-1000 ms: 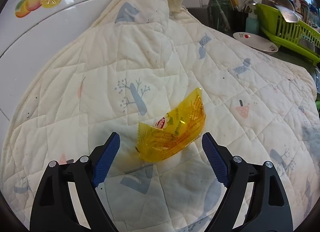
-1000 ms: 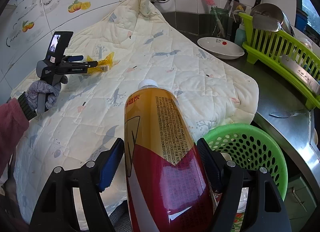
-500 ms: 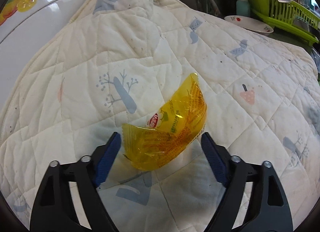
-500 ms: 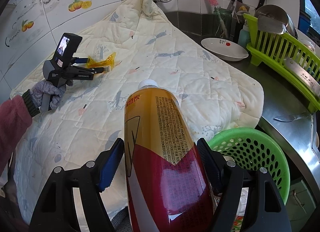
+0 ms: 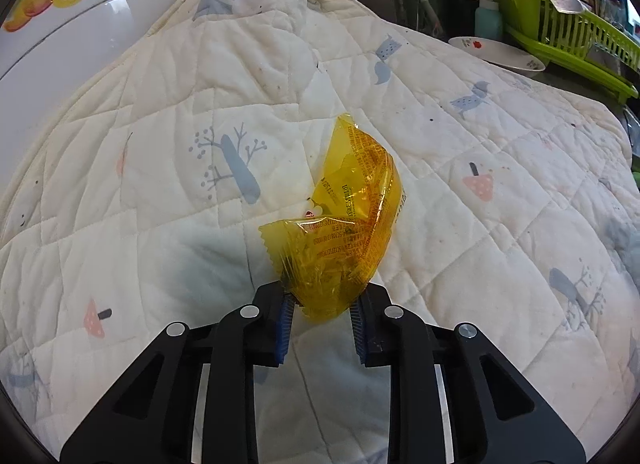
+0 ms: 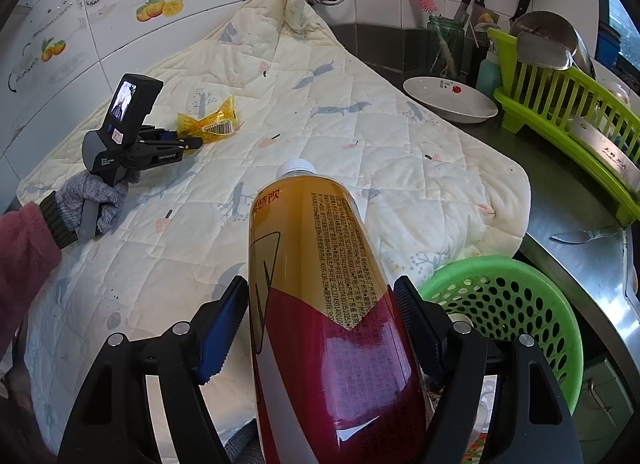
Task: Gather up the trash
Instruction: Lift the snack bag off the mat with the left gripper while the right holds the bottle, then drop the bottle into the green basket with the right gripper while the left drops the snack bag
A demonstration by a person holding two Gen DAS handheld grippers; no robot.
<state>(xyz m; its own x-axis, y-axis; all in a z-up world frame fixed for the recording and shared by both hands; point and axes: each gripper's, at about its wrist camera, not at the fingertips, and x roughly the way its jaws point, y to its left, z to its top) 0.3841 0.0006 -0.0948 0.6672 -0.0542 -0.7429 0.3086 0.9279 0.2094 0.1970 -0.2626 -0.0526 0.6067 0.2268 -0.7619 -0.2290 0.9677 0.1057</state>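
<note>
Across the kitchen counter: 1 cream quilted cotton mat, printed with small blue trees, birds and pink mushrooms, draped up against the white tiled wall at its far corner. Beside its near right corner, 1 round green perforated plastic basket. Behind that, along the right side, 1 lime-green slatted plastic dish rack holding steel pans, with 1 shallow white ceramic bowl just beside it. 1 tall plastic drink bottle, amber above and dark red below with a white cap, lies lengthwise between the blue pads of the right gripper, cap pointing away; the jaws stand wide and both pads press its flanks. 1 left gripper, carried by a hand in a grey knitted glove; its jaws have just been closing and now stand narrow, pinching the near crumpled end of 1 translucent yellow plastic snack wrapper. Wrapper's far end curls upward over the mat's left-centre area, well apart from the basket.
</note>
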